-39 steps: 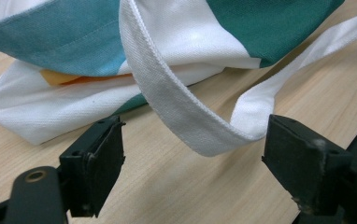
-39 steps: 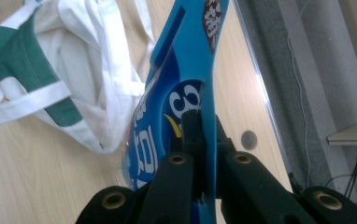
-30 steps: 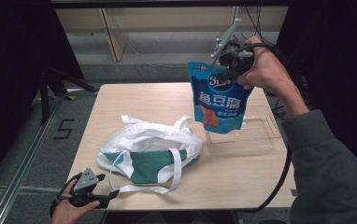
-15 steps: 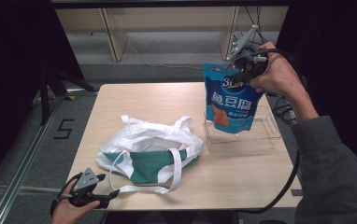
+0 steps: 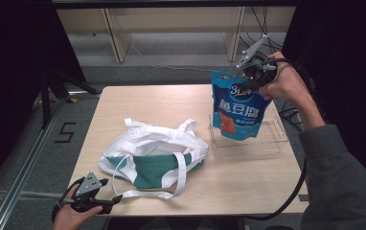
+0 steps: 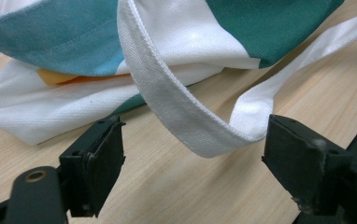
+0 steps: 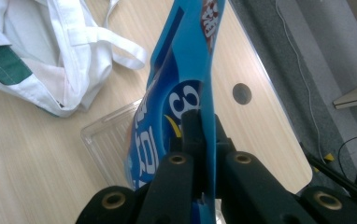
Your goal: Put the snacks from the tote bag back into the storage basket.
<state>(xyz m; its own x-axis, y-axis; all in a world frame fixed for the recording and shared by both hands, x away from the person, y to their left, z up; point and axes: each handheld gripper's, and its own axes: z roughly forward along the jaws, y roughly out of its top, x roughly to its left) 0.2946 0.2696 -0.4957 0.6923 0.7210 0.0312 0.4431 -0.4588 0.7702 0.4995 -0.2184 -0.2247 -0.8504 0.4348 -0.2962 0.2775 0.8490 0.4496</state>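
My right gripper is shut on the top edge of a blue snack pouch, which hangs upright with its bottom inside a clear plastic tray at the table's right side. In the right gripper view the jaws pinch the pouch over the tray. A white and green tote bag lies crumpled in the middle of the table. My left gripper rests at the table's front left edge, open, its jaws wide apart on either side of a white bag strap without touching it.
The wooden table has bare room at its far left and along the front right. A round cable hole sits near the table's right edge. A black cable trails from the right gripper past the person's grey sleeve.
The right gripper has carried the pouch to the right and down, so its bottom now sits inside the clear tray. The left gripper and the tote bag have stayed put.
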